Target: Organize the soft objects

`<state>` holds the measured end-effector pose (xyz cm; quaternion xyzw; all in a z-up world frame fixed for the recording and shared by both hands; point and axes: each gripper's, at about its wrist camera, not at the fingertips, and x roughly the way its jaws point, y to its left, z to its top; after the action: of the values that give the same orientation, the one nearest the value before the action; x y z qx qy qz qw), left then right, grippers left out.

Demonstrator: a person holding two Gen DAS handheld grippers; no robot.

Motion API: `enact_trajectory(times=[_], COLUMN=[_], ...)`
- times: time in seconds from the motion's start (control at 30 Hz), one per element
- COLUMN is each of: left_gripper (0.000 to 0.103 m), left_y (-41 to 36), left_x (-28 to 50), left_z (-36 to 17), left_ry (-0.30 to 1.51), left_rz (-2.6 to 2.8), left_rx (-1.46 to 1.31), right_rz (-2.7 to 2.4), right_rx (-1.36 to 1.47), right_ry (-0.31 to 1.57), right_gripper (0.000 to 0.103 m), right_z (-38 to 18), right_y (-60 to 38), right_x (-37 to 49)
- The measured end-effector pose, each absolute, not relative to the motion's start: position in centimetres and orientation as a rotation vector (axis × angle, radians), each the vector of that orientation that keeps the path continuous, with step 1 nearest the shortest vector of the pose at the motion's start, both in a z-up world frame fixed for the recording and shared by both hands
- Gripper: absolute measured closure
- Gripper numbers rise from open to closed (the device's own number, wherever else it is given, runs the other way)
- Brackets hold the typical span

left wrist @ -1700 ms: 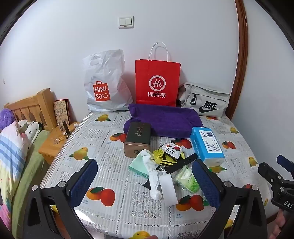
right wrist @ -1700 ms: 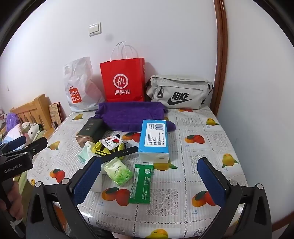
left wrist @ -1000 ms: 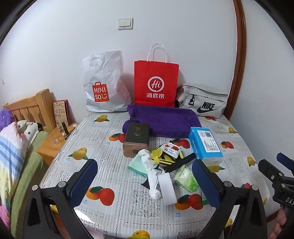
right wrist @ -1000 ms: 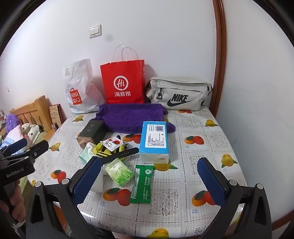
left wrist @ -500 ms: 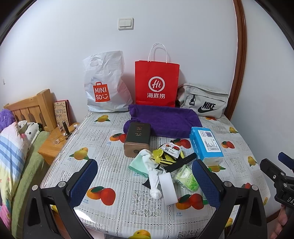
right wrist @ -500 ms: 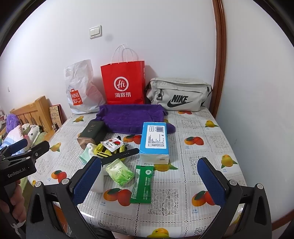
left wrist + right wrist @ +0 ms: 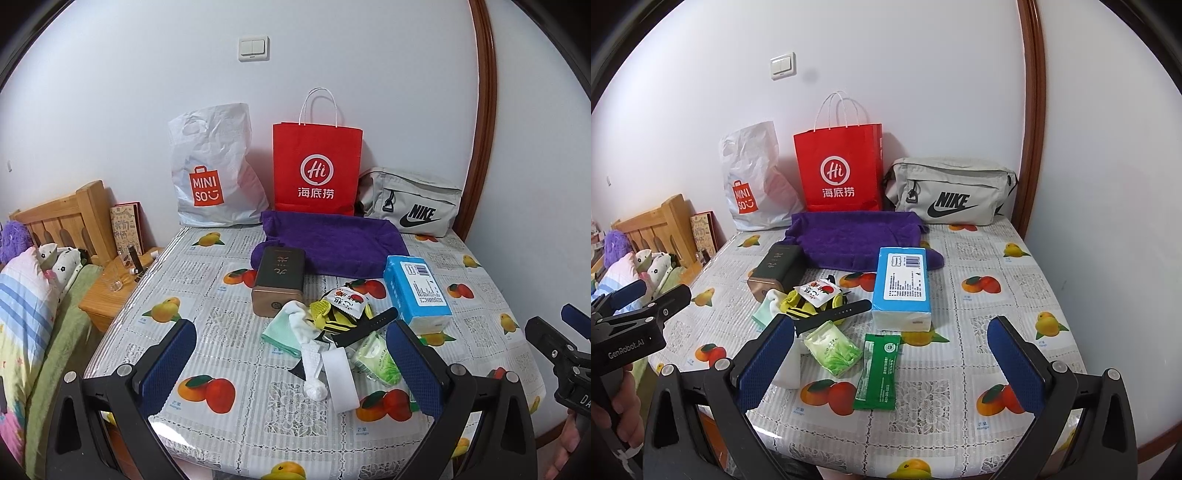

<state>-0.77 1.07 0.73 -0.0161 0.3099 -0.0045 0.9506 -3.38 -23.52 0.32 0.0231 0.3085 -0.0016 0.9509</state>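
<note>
Two grippers hover at the near edge of a bench [image 7: 229,424] covered in a fruit-print cloth, both empty.

1. Left gripper [image 7: 295,363]: jaws spread wide, blue pads at 7 and 5 o'clock of the left wrist view, touching nothing.
2. Wooden headboard [image 7: 62,218] and bedside stand [image 7: 107,295]: 9 o'clock, beside the bench.
3. White MINISO bag [image 7: 214,173]: 11 o'clock, upright against the wall.
4. Red paper bag [image 7: 317,170]: 12 o'clock, upright, just beside the white one.
5. Purple towel [image 7: 332,242]: in front of the red bag, loosely folded, lying flat.
6. Dark tin box [image 7: 279,280]: touching the towel's near-left edge.
7. Soft-object heap, bench centre: pale green cloth [image 7: 282,332], white sock [image 7: 308,347], yellow sock [image 7: 332,314] under a snack packet [image 7: 345,299], black strap [image 7: 365,326] across them, light green wipe pack [image 7: 376,358]. All touching or overlapping.
8. Dark green sachet [image 7: 877,371]: just right of the wipe pack.
9. Blue tissue pack [image 7: 415,291]: right of the heap, its far end overlapping the towel.
10. Grey Nike bag [image 7: 410,206]: 1 o'clock, against the wall.
11. Right gripper [image 7: 891,363]: jaws spread wide, holding nothing; the sachet lies between them in view.
</note>
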Motion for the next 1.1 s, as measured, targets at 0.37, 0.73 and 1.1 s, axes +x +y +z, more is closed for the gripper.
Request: enact_trajectory(times=[0.37,0.73,1.1], left_gripper=[0.000,0.000,0.000], left_y=[1.14,1.09,1.23], left_x=[-0.81,-0.84,-0.84], left_z=[0.76,0.73,0.85], left_ry=[0.629,0.628,0.630], left_rz=[-0.008,-0.009,-0.007], left_rx=[-0.032,-0.028,-0.026], right_rz=[0.003,0.004,0.005], right_rx=[0.038,0.036,0.038], right_ry=[0.622,0.622,0.622], right_gripper=[0.000,0.000,0.000], right_z=[0.49,0.53,0.56], right_y=[-23.06,-22.92,-22.89], right_x=[-3.47,-3.45,-3.42])
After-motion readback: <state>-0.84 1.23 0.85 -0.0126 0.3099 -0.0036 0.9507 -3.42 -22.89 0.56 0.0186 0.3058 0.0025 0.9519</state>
